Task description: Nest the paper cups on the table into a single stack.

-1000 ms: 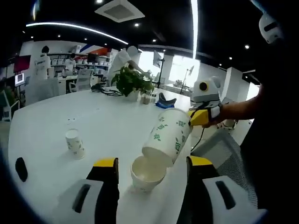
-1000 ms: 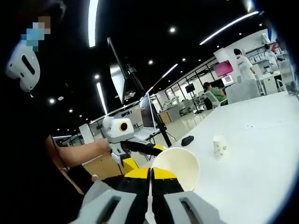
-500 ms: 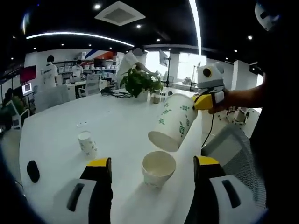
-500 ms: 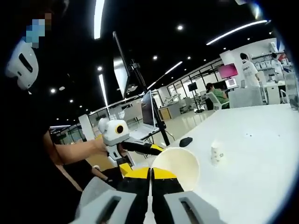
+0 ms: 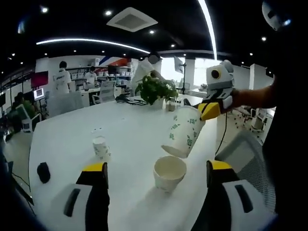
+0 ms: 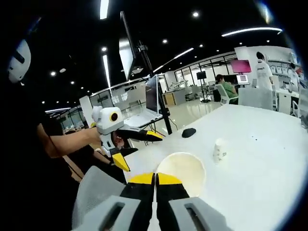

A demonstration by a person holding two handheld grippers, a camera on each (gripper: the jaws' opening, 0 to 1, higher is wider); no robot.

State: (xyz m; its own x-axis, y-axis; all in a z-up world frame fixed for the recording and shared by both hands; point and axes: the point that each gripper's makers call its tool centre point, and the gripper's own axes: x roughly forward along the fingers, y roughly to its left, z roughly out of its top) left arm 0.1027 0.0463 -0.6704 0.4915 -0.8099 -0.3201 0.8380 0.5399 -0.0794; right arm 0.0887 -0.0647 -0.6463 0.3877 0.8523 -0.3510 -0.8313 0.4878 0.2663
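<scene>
Lifted since earlier frame: tilted cup (image 5: 185,136), pinched at rim by right gripper (image 6: 155,179), hangs above upright cup (image 5: 169,172) on bench (image 5: 130,130). Left gripper (image 5: 153,174) jaws wide. Third cup (image 5: 100,147) stands apart; left gripper view adds plant (image 5: 155,89).

The right gripper (image 6: 155,180) has its yellow-tipped jaws pressed together on the near rim of a paper cup (image 6: 181,169), whose open mouth faces the camera. Left of it the left gripper (image 6: 132,147) is spread wide. Beyond, a small cup (image 6: 219,150) and a black mouse (image 6: 188,132) sit on the white table (image 6: 260,159).
</scene>
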